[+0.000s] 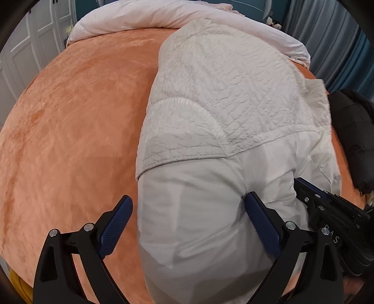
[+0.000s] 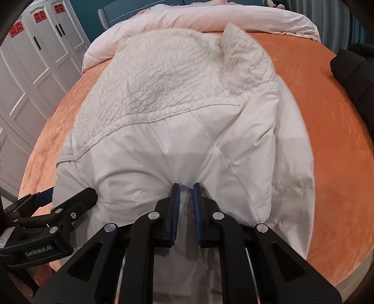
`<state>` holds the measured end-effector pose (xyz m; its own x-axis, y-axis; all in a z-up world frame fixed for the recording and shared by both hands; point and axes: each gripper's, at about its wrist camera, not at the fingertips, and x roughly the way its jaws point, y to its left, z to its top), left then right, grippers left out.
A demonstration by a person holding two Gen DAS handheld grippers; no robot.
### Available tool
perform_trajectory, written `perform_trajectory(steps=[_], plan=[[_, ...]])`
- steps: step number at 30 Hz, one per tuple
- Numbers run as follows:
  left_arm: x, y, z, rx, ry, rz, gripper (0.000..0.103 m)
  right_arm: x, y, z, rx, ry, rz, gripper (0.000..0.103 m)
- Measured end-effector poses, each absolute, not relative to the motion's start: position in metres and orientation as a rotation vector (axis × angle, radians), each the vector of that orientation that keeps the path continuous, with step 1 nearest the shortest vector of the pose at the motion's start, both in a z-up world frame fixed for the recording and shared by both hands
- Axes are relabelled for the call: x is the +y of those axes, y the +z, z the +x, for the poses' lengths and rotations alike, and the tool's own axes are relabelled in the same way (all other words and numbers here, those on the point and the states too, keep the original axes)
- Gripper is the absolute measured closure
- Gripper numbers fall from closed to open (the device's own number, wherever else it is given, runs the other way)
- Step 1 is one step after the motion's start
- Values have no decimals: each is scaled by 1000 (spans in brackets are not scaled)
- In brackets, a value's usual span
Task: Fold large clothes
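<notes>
A large cream padded coat [image 1: 222,112] lies lengthwise on the orange bed, its crinkled fleece part toward the far end and its smooth quilted part near me; it also shows in the right wrist view [image 2: 168,112]. My left gripper [image 1: 188,210] is open, with the coat's near left bulge between its blue pads [image 1: 116,224]. My right gripper [image 2: 186,187] is shut on a pinch of the smooth coat fabric at its near middle. The right gripper shows at the lower right of the left wrist view [image 1: 327,208], and the left gripper shows at the lower left of the right wrist view [image 2: 53,205].
The orange bed cover [image 1: 70,121] spreads to the left. A rolled pale pink duvet [image 2: 210,18] lies across the bed's far end. A black garment [image 1: 350,131] lies at the right edge. White wardrobe doors [image 2: 30,70] stand on the left.
</notes>
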<state>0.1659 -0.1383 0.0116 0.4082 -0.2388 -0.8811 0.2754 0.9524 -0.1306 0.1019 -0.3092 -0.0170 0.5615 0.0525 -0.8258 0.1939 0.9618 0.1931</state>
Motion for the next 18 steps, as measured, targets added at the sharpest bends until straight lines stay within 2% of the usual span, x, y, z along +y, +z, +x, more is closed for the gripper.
perform_trajectory(steps=[6,9,14,18], plan=[[-139,19,164,1098,-308,66,5,-315,-9,101,1001,-77,324,92],[-143,35,155,1070,-294,123,5,-330,18,88,954,-118,405,87],[-140,50,144,1058,-283,123,9,-352,53,95,897,-170,391,86],[-140,59,135,1046,-275,148,9,-367,34,125,984,-242,324,87]])
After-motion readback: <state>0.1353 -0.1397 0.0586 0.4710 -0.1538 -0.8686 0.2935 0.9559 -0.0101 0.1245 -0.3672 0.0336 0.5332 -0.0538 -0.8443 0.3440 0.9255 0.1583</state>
